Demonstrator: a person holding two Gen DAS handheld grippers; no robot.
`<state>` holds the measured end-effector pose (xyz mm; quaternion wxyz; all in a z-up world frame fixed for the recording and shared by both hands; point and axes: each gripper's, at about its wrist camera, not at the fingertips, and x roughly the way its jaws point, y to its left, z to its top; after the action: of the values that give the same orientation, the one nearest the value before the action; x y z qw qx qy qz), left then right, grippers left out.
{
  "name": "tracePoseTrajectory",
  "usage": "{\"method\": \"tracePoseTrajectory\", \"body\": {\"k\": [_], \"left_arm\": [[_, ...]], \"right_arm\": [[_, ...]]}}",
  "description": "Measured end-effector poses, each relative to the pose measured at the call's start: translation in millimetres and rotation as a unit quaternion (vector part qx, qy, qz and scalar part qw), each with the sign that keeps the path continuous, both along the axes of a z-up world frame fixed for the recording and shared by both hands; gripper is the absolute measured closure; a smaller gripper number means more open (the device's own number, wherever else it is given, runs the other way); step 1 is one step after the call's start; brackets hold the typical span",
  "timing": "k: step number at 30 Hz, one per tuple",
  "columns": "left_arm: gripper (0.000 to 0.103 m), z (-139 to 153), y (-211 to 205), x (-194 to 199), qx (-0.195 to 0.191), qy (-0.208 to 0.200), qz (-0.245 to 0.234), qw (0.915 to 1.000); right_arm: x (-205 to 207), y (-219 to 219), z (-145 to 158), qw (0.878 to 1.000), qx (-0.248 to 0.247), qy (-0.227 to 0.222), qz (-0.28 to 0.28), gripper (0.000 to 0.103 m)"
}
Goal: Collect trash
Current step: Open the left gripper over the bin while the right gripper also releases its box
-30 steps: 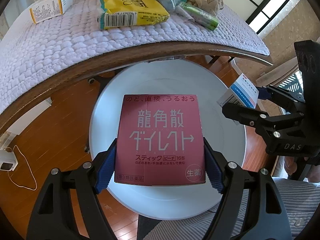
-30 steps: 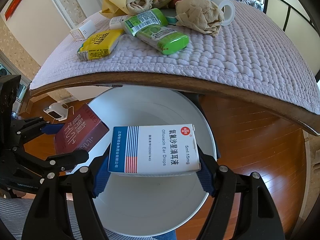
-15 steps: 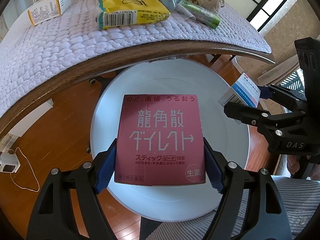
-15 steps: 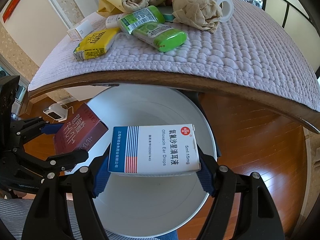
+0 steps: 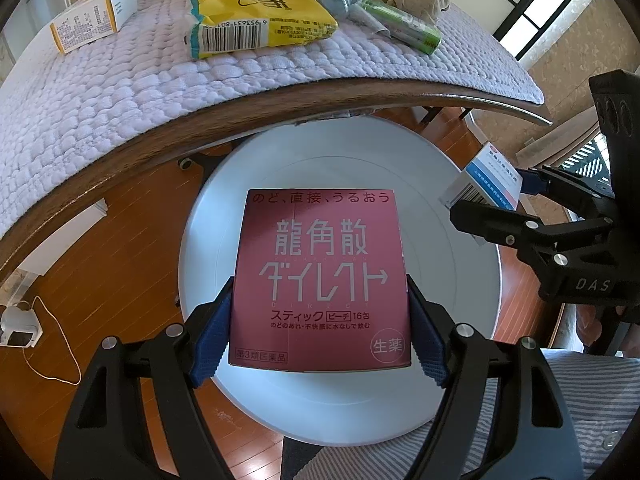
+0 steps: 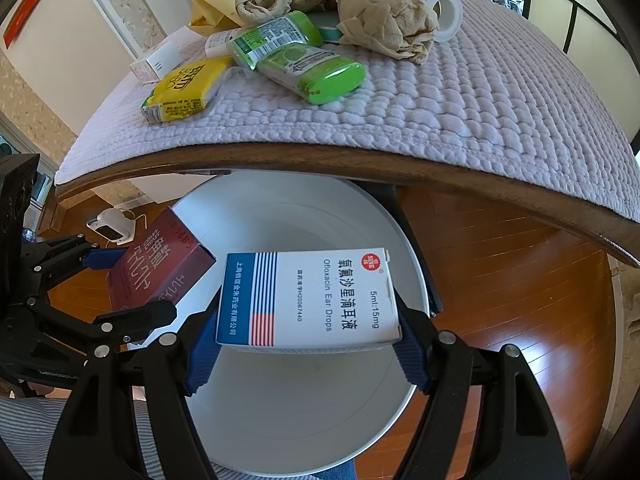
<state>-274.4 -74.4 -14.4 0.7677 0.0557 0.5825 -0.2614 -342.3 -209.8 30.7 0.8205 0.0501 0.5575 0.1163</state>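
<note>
My left gripper (image 5: 320, 332) is shut on a dark red medicine box (image 5: 320, 276) and holds it over the round white bin (image 5: 460, 264) on the floor. My right gripper (image 6: 308, 344) is shut on a white and blue ear drops box (image 6: 308, 300), also over the bin (image 6: 280, 412). In the left wrist view the right gripper (image 5: 508, 200) with its box (image 5: 484, 184) shows at the right. In the right wrist view the left gripper (image 6: 116, 280) with the red box (image 6: 156, 276) shows at the left.
The table with a lilac quilted cover (image 5: 100, 92) stands just beyond the bin. On it lie a yellow packet (image 5: 256, 24), a white and orange box (image 5: 92, 20), green containers (image 6: 316, 72), crumpled brown paper (image 6: 388, 24) and a tape roll (image 6: 444, 8). A white device (image 5: 18, 326) lies on the wooden floor.
Both grippers have shifted slightly back from the table while holding their boxes over the bin. Both grips are unchanged.
</note>
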Motion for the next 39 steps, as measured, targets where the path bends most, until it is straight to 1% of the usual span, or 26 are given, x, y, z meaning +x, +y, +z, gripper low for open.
{"method": "tracePoseTrajectory", "body": {"k": [39], "left_arm": [[0.024,-0.8,-3.1,5.3,0.005,0.000,-0.005,1.0000]], "right_arm": [[3.1,-2.5,-0.1,1.000,-0.002,0.000,-0.003,0.030]]}}
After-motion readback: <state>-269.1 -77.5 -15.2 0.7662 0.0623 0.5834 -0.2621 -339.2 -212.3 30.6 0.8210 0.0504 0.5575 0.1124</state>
